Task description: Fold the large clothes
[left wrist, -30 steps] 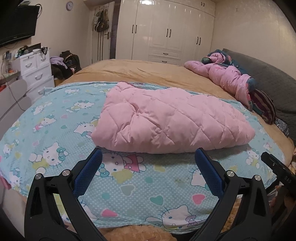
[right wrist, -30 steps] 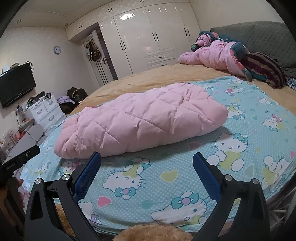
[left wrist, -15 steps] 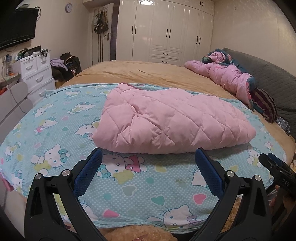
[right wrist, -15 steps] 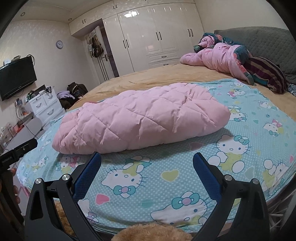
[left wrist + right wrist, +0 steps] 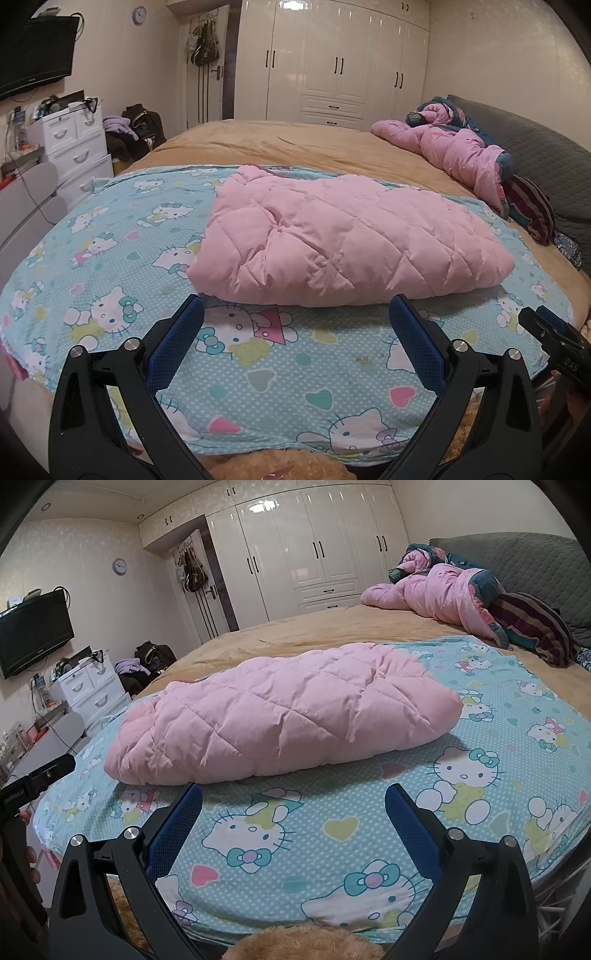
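A pink quilted down garment (image 5: 343, 240) lies folded into a thick bundle on a turquoise cartoon-cat sheet (image 5: 258, 354) on the bed; it also shows in the right wrist view (image 5: 280, 716). My left gripper (image 5: 295, 314) is open and empty, hovering just short of the bundle's near edge. My right gripper (image 5: 293, 801) is open and empty, also just in front of the bundle, toward its right half. Each gripper shows at the edge of the other's view: the right gripper's body (image 5: 557, 343) and the left gripper's body (image 5: 33, 782).
A rumpled pink duvet (image 5: 454, 151) and striped cloth (image 5: 532, 210) lie by the grey headboard (image 5: 543, 155). A tan bedspread (image 5: 295, 144) covers the far bed. White drawers (image 5: 74, 144) and a TV (image 5: 33, 55) stand left. White wardrobes (image 5: 332, 62) line the back wall.
Both views have drifted slightly; the bundle sits a little lower and nearer in the left view. The garment has not moved and both grippers stay open.
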